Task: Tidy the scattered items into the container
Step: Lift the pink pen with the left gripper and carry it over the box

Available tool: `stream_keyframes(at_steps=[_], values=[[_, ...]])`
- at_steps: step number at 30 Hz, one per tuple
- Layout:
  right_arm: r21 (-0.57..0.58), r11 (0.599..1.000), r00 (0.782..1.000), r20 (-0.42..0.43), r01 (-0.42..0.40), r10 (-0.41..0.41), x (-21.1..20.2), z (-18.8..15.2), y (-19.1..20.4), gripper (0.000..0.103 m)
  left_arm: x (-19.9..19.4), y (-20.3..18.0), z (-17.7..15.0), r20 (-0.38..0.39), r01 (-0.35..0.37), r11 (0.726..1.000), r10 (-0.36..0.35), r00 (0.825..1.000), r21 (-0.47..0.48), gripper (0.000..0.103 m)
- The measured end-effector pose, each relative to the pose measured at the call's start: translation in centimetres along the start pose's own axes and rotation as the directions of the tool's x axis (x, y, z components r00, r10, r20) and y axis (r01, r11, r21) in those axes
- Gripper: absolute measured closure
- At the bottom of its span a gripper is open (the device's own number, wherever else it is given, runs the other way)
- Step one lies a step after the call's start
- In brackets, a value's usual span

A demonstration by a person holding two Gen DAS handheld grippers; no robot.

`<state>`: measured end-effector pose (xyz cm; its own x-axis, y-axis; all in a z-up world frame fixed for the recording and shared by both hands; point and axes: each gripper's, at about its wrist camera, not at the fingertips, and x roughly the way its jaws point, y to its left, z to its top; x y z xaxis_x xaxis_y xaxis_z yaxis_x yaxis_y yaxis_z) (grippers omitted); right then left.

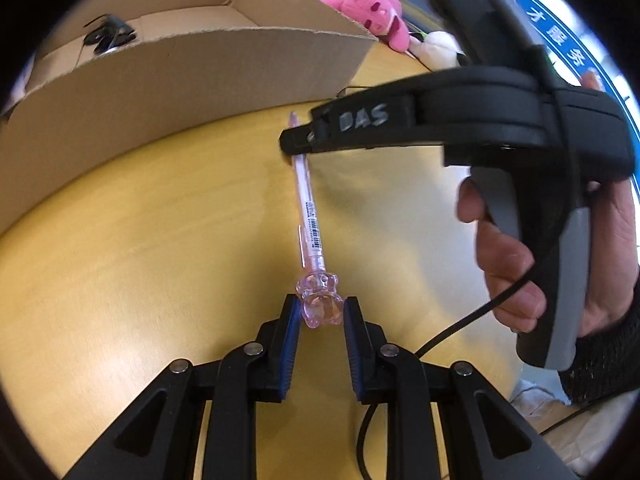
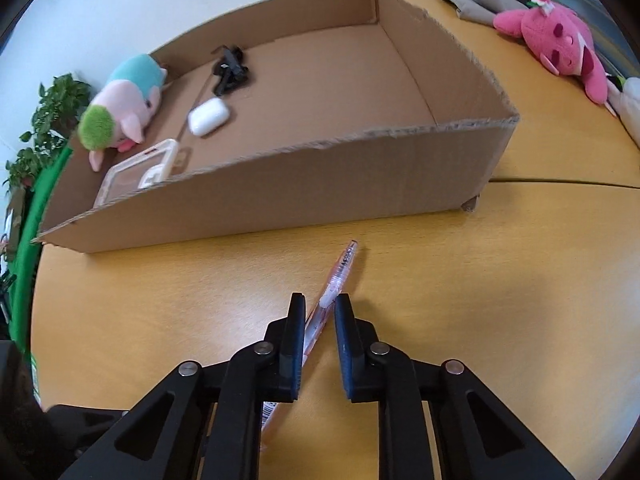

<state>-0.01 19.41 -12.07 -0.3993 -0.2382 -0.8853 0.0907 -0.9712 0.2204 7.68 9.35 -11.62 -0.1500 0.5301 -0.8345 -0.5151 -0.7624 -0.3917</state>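
A clear pink pen [image 1: 309, 216] with a bear-shaped top [image 1: 320, 300] lies on the yellow table, just in front of the cardboard box [image 1: 192, 92]. My left gripper [image 1: 319, 307] is open, its fingers on either side of the bear top. My right gripper [image 1: 298, 142] reaches in from the right over the pen's tip end. In the right wrist view the pen [image 2: 338, 276] passes between the fingers of my right gripper [image 2: 320, 306], which stand slightly apart around the barrel. The box [image 2: 280, 192] lies just beyond.
Inside the box are a black clip [image 2: 230, 70], a white earbud case [image 2: 208, 116], a clear plastic case [image 2: 136, 172] and a pastel plush [image 2: 124, 104]. A pink plush [image 2: 560, 44] lies on the table at the back right. A cable [image 1: 460, 328] trails from the right gripper.
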Motion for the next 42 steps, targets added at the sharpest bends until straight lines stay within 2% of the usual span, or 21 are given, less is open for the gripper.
stream_keyframes(at_steps=[1, 2, 8, 12, 13, 14, 15, 16, 18, 22, 25, 27, 28, 29, 30, 36, 42], values=[[-0.003, 1.000, 1.000, 0.008, -0.006, 0.006, -0.5, 0.0, 0.2, 0.093, -0.2, -0.1, -0.2, 0.004, 0.007, 1.000, -0.007, 1.000, -0.011, 0.082], [-0.011, 1.000, 1.000, 0.016, -0.013, 0.013, -1.2, 0.0, 0.6, 0.102, -0.5, -0.3, -0.4, 0.010, 0.002, 1.000, -0.002, 1.000, -0.013, 0.082], [-0.051, 0.998, 0.998, 0.059, -0.027, 0.030, -4.3, 1.0, 1.9, 0.102, -3.3, -1.5, 0.0, 0.088, -0.012, 1.000, 0.013, 0.996, -0.012, 0.082], [0.008, 0.997, 0.996, 0.039, -0.080, 0.080, -4.4, 0.9, 0.5, 0.100, -3.2, -0.9, -0.1, 0.066, -0.032, 0.999, 0.034, 0.997, -0.032, 0.082], [0.025, 0.996, 0.996, 0.022, -0.086, 0.086, -4.1, 0.7, 0.0, 0.089, -2.9, -0.6, -0.3, 0.052, -0.040, 0.998, 0.042, 0.998, -0.047, 0.082], [0.040, 0.995, 0.996, 0.005, -0.092, 0.092, -3.7, 0.4, -0.4, 0.065, -2.6, -0.3, -0.5, 0.042, -0.042, 0.997, 0.044, 0.998, -0.057, 0.082], [0.065, 0.993, 0.995, -0.014, -0.100, 0.102, -3.2, 0.0, -0.8, 0.051, -2.4, -0.1, -0.8, 0.033, -0.041, 0.997, 0.044, 0.998, -0.067, 0.082], [0.081, 0.991, 0.993, -0.026, -0.111, 0.113, -2.9, -0.4, -1.1, 0.031, -2.2, -0.1, -1.0, 0.029, -0.042, 0.996, 0.044, 0.999, -0.074, 0.082], [0.088, 0.988, 0.989, -0.062, -0.127, 0.132, -2.0, -1.0, -0.9, 0.029, -1.9, -0.4, -1.0, 0.029, -0.043, 0.996, 0.046, 0.999, -0.077, 0.082], [0.072, 0.989, 0.983, -0.120, -0.130, 0.138, 0.0, -1.5, 0.2, 0.029, -2.0, -0.7, -1.1, 0.032, -0.032, 0.997, 0.035, 0.999, -0.077, 0.082], [0.039, 0.995, 0.987, -0.133, -0.089, 0.093, 1.0, -1.2, 0.7, 0.034, -2.3, -0.9, -1.1, 0.035, -0.035, 0.996, 0.038, 0.999, -0.076, 0.082], [0.017, 0.999, 0.989, -0.138, -0.044, 0.046, 1.0, -0.7, 0.9, 0.045, -2.6, -1.1, -1.2, 0.043, -0.034, 0.996, 0.037, 0.998, -0.077, 0.082], [0.009, 0.999, 0.990, -0.138, -0.032, 0.033, 1.0, -0.6, 0.9, 0.057, -2.8, -1.2, -1.2, 0.048, -0.031, 0.997, 0.035, 0.998, -0.074, 0.082], [-0.002, 1.000, 0.990, -0.143, -0.019, 0.018, 1.1, -0.4, 1.0, 0.075, -3.0, -1.4, -1.2, 0.050, -0.032, 0.997, 0.036, 0.998, -0.069, 0.082], [-0.013, 1.000, 0.989, -0.151, -0.010, 0.008, 1.1, -0.3, 1.1, 0.081, -3.1, -1.6, -1.2, 0.053, -0.035, 0.997, 0.039, 0.998, -0.064, 0.082], [-0.004, 1.000, 0.989, -0.147, -0.022, 0.022, 0.6, -0.1, 0.6, 0.084, -3.1, -1.7, -1.3, 0.050, -0.035, 0.997, 0.039, 0.998, -0.067, 0.082], [-0.035, 0.997, 0.997, -0.042, -0.064, 0.062, -3.6, 1.4, 1.5, 0.089, -3.6, -1.6, -0.6, 0.057, -0.012, 0.997, 0.016, 0.998, -0.080, 0.083]])
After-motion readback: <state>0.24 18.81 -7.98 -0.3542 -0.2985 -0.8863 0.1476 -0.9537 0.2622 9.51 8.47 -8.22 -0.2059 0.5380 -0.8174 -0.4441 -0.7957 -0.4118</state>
